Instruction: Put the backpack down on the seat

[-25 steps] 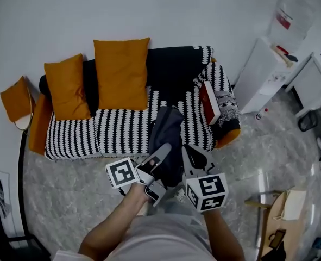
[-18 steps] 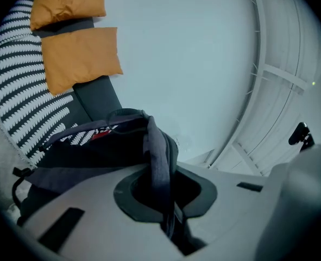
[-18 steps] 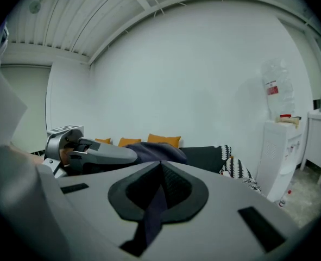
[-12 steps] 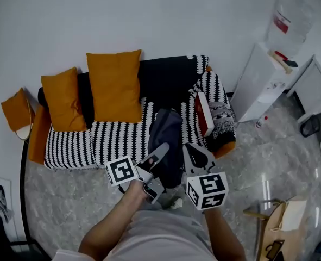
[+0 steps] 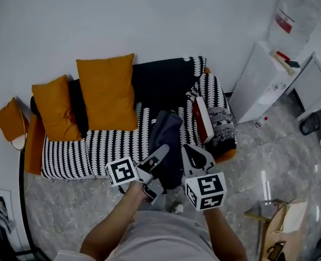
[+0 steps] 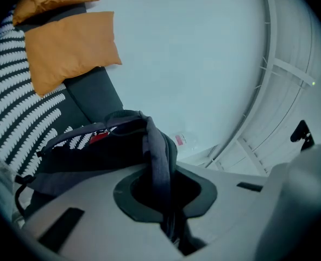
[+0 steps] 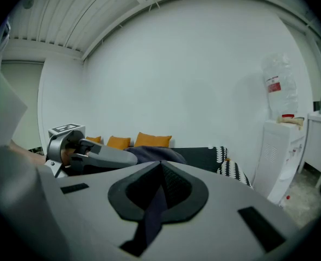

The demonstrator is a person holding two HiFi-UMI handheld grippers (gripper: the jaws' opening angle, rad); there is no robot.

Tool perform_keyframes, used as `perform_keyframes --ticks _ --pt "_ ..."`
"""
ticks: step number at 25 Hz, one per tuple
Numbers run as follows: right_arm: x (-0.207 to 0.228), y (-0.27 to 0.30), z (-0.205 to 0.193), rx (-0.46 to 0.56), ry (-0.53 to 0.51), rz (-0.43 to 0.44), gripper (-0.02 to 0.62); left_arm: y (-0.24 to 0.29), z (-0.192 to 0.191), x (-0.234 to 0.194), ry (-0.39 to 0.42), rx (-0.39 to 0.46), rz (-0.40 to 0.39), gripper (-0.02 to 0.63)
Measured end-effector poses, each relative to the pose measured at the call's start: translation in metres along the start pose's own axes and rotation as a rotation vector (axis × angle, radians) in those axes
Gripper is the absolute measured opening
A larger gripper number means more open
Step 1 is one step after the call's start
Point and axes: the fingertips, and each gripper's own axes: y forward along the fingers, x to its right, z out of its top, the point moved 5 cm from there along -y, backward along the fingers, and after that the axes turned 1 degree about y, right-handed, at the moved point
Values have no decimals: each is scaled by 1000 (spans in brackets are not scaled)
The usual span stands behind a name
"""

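Left tool point(image 5: 161, 152) and right tool point(image 5: 189, 152) each clamped shut on a backpack point(image 5: 167, 137) strap point(image 6: 159, 156), sharing the load. Backpack hangs just ahead of both, apparently not yet down on the seat point(image 5: 117, 141).

Pale short-sleeved shirt point(image 5: 165, 238); grey left gripper point(image 5: 161, 151) and right gripper point(image 5: 190, 152) each bear a white cube with black square markers.
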Motion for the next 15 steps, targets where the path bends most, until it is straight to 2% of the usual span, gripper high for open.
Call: perform_keyframes --ticks 3,15 --pt "11 30 7 -13 -1 -24 3 14 25 -21 49 -64 39 28" --pt "60 155 40 -75 43 -119 2 102 140 -79 68 -304 -14 28"
